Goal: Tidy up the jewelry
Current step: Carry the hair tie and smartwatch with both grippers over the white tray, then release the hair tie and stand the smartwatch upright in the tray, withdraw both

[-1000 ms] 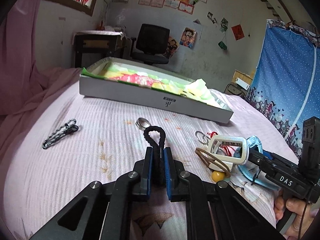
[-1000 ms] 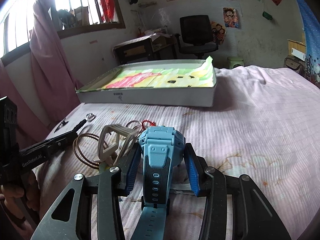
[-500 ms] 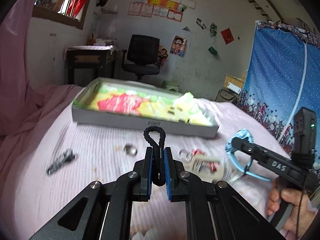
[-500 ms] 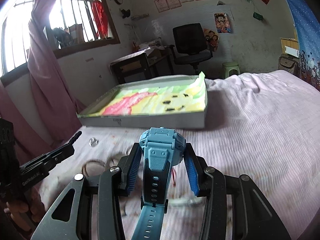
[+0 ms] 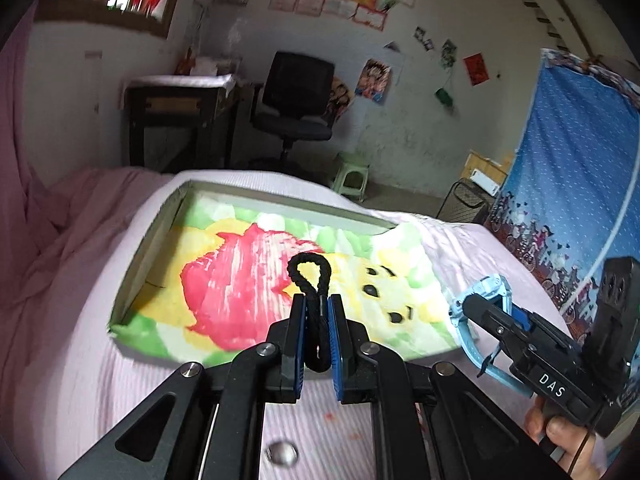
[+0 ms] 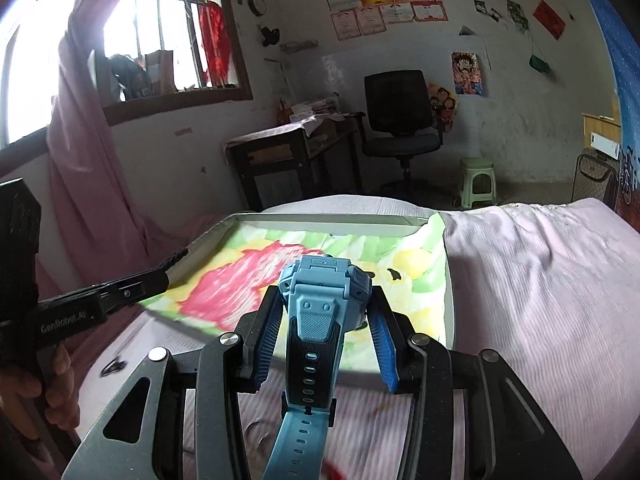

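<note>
Blurring hides most of the loose pieces on the bed: a small shiny ring (image 5: 281, 453) shows only as a smear below the left gripper (image 5: 317, 322), and in the right wrist view a thin loop (image 6: 256, 432) and a red streak (image 6: 334, 472) on the sheet are too soft to name. The lower strap of the blue watch (image 6: 324, 300) runs off the bottom edge of that view. The person shows only as fingers at the frame edges, one hand (image 5: 568, 440) under the right handle and one hand (image 6: 60, 384) under the left.

The left gripper is clamped nearly together on a black braided cord loop (image 5: 310, 276), whose loop stands up above the blue pads. The right gripper (image 6: 326, 320) is clamped on the blue watch, the watch case between the pads and the face tipped away from the camera. Both grippers hang over the near edge of a shallow grey box lid (image 5: 280, 202), which is lined with a cloth (image 5: 240, 280) printed in red, yellow and green. From the left view the right gripper (image 5: 476, 312) crosses in front of the box's right corner.

The box rests on a pale pink striped bedsheet (image 6: 540, 300). Beyond it stand a dark desk (image 6: 288, 156), a black office chair (image 6: 400, 120) and a green stool (image 6: 478, 180). A pink curtain (image 6: 84, 168) hangs by the barred window, and a blue patterned cloth (image 5: 576, 184) hangs on the other side.
</note>
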Tool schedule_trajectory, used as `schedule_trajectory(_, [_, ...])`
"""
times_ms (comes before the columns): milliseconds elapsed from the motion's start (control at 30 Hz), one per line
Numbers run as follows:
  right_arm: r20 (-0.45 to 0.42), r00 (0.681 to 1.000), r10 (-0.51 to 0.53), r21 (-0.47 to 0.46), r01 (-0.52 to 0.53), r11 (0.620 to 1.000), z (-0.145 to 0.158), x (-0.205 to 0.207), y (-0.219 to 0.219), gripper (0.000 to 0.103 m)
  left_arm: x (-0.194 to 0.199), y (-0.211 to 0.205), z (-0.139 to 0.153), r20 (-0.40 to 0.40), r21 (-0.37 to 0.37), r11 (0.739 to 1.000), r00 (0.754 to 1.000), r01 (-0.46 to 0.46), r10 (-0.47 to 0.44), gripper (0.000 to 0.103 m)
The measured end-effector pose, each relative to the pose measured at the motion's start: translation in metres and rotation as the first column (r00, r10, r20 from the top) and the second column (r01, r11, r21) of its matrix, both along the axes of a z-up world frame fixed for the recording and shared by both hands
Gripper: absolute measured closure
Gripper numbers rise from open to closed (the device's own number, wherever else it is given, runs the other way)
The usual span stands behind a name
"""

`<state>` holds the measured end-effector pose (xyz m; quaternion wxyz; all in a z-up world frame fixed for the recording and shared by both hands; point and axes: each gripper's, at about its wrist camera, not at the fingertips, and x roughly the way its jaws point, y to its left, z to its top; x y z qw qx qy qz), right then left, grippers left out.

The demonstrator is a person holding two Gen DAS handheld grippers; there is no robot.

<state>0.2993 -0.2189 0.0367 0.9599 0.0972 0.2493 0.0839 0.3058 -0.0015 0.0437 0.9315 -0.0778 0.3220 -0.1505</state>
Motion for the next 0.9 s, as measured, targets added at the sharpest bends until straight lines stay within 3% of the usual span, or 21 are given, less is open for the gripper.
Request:
schedule_trajectory(167, [-0.075, 0.996, -0.050, 0.019, 0.052, 0.998, -0.021, 0.036, -0.004, 0.064, 0.023, -0.002, -0.020, -0.066, 0.027, 1.000, 0.998, -0.013, 0.015, 0.093])
schedule_trajectory(367, [-0.131, 0.989, -0.061, 0.007, 0.062, 0.998, -0.042, 0.051, 0.000, 0.064, 0.042, -0.002, -0.044, -0.167, 0.066, 0.998, 0.986, -0.009, 0.020, 0.093])
schedule_trajectory(633, [-0.193, 0.981, -0.032, -0.014, 0.029, 0.999, -0.056, 0.064, 0.010, 0.064, 0.041, -0.006, -0.046, -0.151, 0.105, 0.995, 0.988, -0.001, 0.017, 0.089])
schedule_trajectory(767, [-0.196, 0.981, -0.014, 0.000, 0.015, 1.000, -0.057, 0.061, 0.008, 0.063, 0.037, -0.006, -0.045, -0.127, 0.083, 0.996, 0.992, 0.005, 0.006, 0.085])
schedule_trajectory(833, [-0.189, 0.982, -0.007, 0.000, 0.007, 1.000, -0.055, 0.057, 0.007, 0.059, 0.033, -0.006, -0.043, -0.114, 0.077, 0.997, 0.994, 0.007, 0.002, 0.078])
schedule_trajectory(900, [-0.168, 0.986, 0.004, -0.006, -0.005, 1.000, -0.052, 0.049, 0.005, 0.048, 0.028, -0.007, -0.041, -0.097, 0.072, 0.997, 0.995, 0.004, 0.003, 0.070])
